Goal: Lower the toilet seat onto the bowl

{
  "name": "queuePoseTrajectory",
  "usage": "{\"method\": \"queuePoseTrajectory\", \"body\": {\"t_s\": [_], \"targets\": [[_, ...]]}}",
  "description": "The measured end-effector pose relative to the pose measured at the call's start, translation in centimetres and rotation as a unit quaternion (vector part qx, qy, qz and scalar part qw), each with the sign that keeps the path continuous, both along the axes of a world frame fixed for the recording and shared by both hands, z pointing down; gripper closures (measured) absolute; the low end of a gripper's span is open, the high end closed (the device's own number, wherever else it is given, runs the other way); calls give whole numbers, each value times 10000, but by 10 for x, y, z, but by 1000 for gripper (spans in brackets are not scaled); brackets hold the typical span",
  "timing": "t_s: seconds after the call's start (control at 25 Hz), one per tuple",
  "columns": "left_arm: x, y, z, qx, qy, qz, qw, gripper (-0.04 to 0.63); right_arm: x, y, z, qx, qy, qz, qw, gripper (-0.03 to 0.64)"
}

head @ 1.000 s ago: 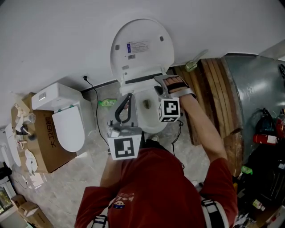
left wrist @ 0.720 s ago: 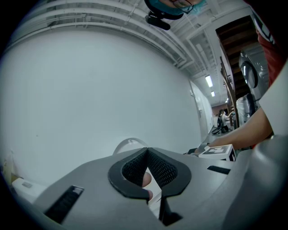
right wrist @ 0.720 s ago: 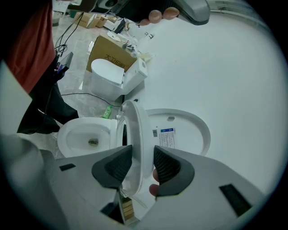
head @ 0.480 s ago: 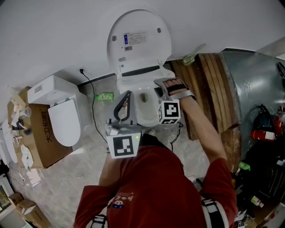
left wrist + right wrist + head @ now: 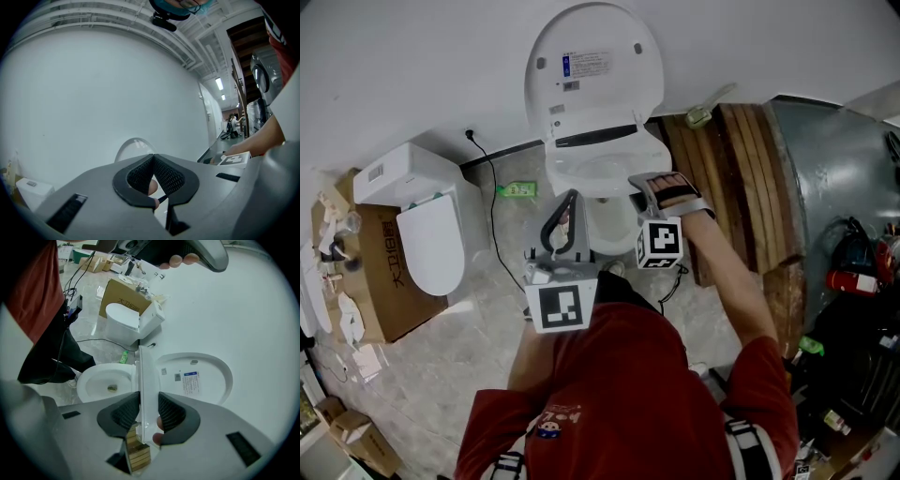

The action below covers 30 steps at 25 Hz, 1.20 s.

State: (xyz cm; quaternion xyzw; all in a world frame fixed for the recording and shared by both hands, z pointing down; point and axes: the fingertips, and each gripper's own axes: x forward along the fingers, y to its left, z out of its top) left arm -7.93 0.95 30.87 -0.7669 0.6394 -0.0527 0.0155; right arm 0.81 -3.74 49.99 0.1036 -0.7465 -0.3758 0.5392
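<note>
A white wall backs a marbled floor, and the toilet bowl stands at the floor's wall edge. Its lid leans upright against the wall.

The toilet seat is hinged at the back and tilted off the lid, over the bowl but not down on it. Its long axis runs from the hinge out toward the person, with the free front end nearest them. In the right gripper view the seat shows edge-on, rising straight up the picture between bowl and lid.

The right gripper has just been closing its jaws, and their pads now clamp the seat's right-hand rim. The left gripper hangs near the bowl's front with its jaws closed together, holding nothing and aimed level at the wall.
</note>
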Motion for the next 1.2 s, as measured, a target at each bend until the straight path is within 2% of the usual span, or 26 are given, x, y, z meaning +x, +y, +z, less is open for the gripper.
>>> {"method": "queuePoseTrajectory", "body": {"t_s": [0.6,0.76,0.92,1.12,1.2], "targets": [[10,5,39,-290,82,58,9995,584,23,62,65,-656,424,-180,9968,482],[16,7,48,-374,-477,297,9977,584,28,72,79,-807,484,-214,9953,472],[18,9,58,-486,-559,364,9966,584,32,85,97,-1014,583,-249,9928,460],[16,10,75,-679,-142,197,9974,584,35,101,119,-1322,701,-308,9883,443],[17,10,83,-752,-95,177,9970,584,36,106,127,-1392,750,-338,9868,439]]}}
